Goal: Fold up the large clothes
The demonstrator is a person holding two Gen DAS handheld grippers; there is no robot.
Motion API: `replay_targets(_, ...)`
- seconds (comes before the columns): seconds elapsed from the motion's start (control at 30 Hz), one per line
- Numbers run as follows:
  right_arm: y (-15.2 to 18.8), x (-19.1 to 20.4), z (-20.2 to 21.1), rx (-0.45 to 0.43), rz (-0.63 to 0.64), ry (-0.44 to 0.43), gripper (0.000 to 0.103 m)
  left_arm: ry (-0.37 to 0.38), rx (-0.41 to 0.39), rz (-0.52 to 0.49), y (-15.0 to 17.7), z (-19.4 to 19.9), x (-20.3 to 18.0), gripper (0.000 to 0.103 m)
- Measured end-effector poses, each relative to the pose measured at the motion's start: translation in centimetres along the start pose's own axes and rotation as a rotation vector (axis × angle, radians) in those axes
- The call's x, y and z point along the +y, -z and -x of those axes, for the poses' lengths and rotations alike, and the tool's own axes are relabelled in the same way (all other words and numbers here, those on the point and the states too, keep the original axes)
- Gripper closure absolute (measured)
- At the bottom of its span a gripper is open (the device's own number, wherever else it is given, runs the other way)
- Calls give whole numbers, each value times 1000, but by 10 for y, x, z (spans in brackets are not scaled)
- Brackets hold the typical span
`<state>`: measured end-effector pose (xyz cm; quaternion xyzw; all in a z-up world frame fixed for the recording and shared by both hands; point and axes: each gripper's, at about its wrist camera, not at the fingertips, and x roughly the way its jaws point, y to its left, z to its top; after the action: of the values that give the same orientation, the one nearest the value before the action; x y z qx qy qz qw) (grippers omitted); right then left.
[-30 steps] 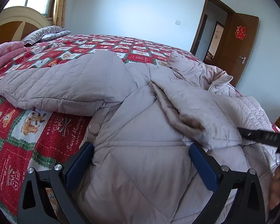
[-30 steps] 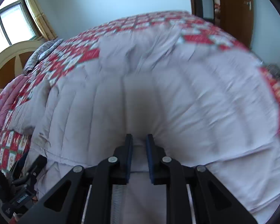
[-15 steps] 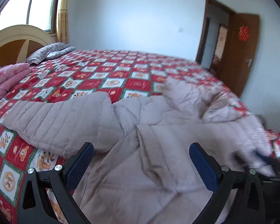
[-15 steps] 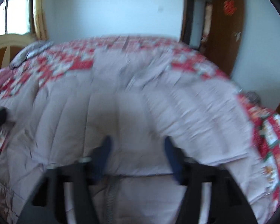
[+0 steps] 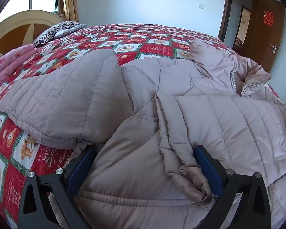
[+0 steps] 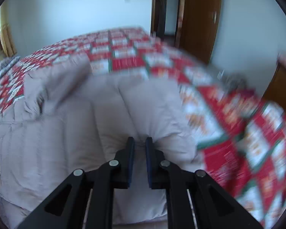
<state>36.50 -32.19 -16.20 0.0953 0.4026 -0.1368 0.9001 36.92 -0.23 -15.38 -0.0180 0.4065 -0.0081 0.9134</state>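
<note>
Closest up, left gripper (image 5: 143,168) spread wide, blue pads either side of the hem of one pale mauve quilted puffer jacket (image 5: 146,114), gripping nothing. Right gripper (image 6: 139,143) clamped onto a bunched fold of that same jacket, jaws nearly together, view pretty blurry. Jacket spread flat across the red patchwork quilt (image 5: 124,43), one sleeve (image 5: 66,99) folded out to the left, zipper collar (image 5: 238,76) far right. Script on a red quilt patch near the left gripper, too small to read properly. Further back: one pink blanket (image 5: 11,64), one striped pillow (image 5: 55,31), curved headboard (image 5: 19,28), brown door (image 5: 267,32) with one red paper-cut emblem (image 5: 268,18)
</note>
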Motion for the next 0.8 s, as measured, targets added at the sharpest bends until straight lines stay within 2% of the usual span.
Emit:
replay_targets(0.17,4,12,5,-40,58,68,90,-21,-1,-12,-1,-1,-3,1)
replay_targets(0.23,4,12,5,-49,65,80,90,1,-7,4,-1,1,1,1)
replay_targets(0.37,5,8,8,-63,53,72,90,165,-29,97,-4,24,34,1)
replay_targets(0.4,5,7,8,-64,48,66,89,174,-59,136,-6,37,51,1)
replay_targets(0.43,5,7,8,-64,45,63,89,165,-112,191,-9,54,78,1)
replay_targets(0.53,5,6,8,-68,41,51,88,102,-179,324,-19,77,150,1)
replay_targets(0.63,6,8,9,-71,50,53,85,-48,-186,493,-30,79,236,1)
replay_targets(0.7,6,9,9,-74,51,51,83,-127,-165,621,-33,70,285,1)
replay_targets(0.73,6,9,9,-74,50,51,83,-139,-128,693,-35,59,312,1)
replay_targets(0.8,6,9,9,-75,48,48,82,-129,-67,761,-36,40,337,1)
